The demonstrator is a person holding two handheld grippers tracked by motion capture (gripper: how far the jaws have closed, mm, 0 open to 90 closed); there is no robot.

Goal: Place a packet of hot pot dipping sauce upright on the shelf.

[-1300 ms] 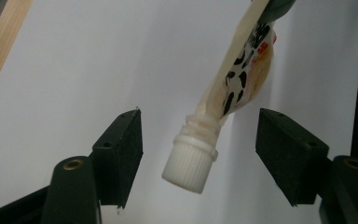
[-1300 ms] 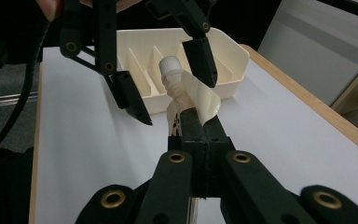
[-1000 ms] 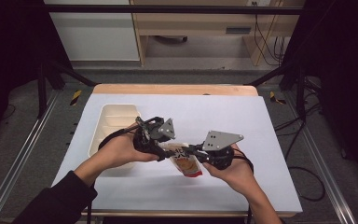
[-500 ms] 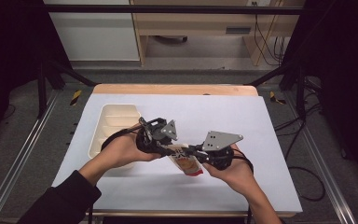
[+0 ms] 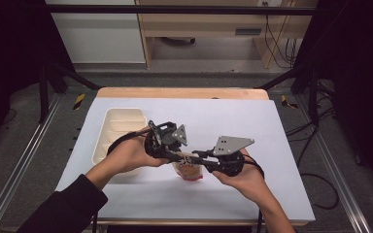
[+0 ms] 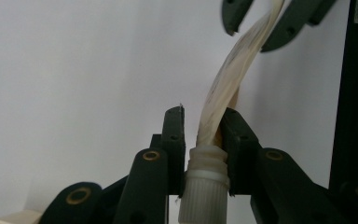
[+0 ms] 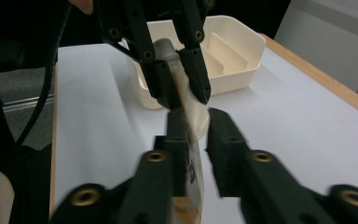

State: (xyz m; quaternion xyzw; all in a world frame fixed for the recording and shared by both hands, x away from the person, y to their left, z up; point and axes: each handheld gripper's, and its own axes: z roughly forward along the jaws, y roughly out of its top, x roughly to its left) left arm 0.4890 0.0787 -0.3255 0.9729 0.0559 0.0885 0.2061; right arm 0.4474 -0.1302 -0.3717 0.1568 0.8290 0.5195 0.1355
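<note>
The right gripper [image 7: 193, 140] has its jaws closed on the body of a spouted pouch [image 5: 188, 171] held just above the white table [image 5: 252, 126], while the left gripper [image 6: 204, 140] clamps the ribbed cap [image 6: 204, 186]. This looks like uncapping; next, probably a twist against a steady hold. The pouch's long axis runs between the grippers, spout toward the left one; beyond sits a cream divided tray [image 5: 111, 131].

The bench [image 5: 272, 145] is covered by a white sheet, with a wooden edge seen along its far side. A cream divided tray [image 5: 114, 131] is set on its left part.
</note>
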